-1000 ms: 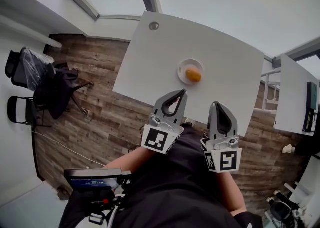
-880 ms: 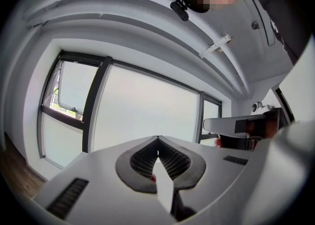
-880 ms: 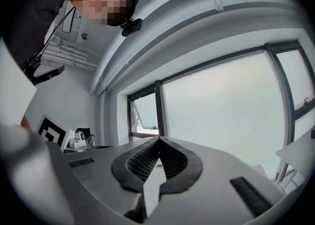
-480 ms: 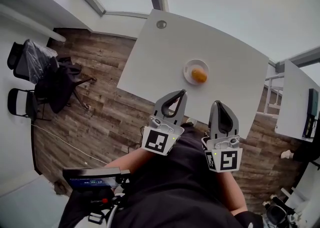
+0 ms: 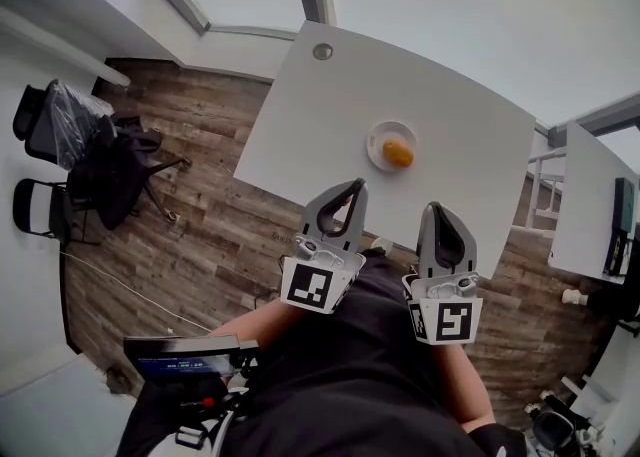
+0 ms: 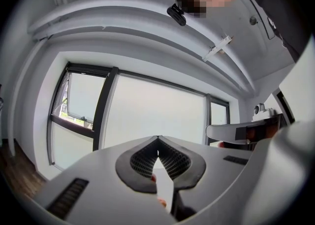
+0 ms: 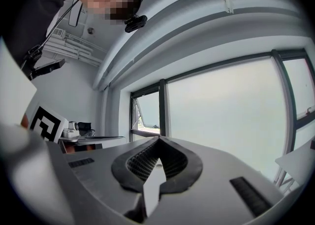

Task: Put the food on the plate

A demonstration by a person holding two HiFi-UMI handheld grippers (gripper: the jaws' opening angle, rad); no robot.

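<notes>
An orange piece of food lies on a small white plate near the front middle of a white table. My left gripper and right gripper are held side by side near my body, short of the table's front edge and well apart from the plate. Both point level toward the window. In the left gripper view the left gripper has its jaws meeting with nothing between them. In the right gripper view the right gripper is shut and empty too.
Wood-pattern floor lies around the table. Black chairs stand at the left. A second white desk with a monitor stands at the right. A dark device sits at my lower left. Large windows face the grippers.
The head view has shifted a little, so the table and plate sit slightly further right. The left gripper has drifted slightly left and down in the picture. Both stay shut.
</notes>
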